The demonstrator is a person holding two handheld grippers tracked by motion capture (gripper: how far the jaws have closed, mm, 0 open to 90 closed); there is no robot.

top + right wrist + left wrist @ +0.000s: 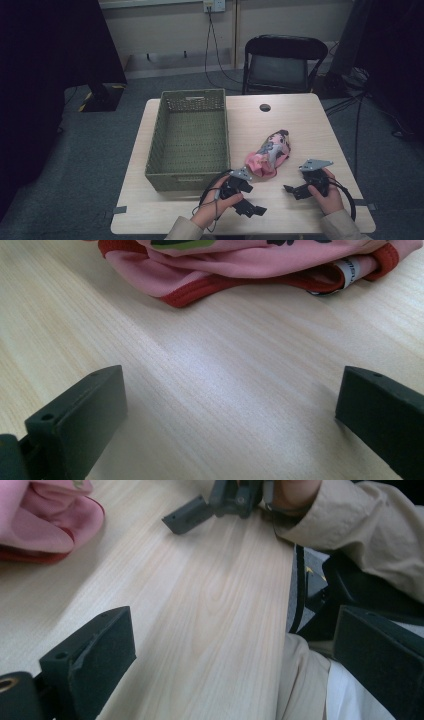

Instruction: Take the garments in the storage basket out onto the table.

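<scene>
Pink garment [270,152] lay bunched between my grippers, long axis running away toward upper right; right gripper [230,405] nearer, facing it, wide open, left gripper [230,650] wide too.

Garment's white tag [351,271], print perhaps too blurred

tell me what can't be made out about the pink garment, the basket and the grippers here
- Pink garment: the high view is too small to read its print; the right gripper view's top edge cuts it off, and its label is blurred.
- Green basket: the near wall hides the floor's front strip in the high view.
- Left gripper and right gripper: the hands hide their bodies.
</scene>
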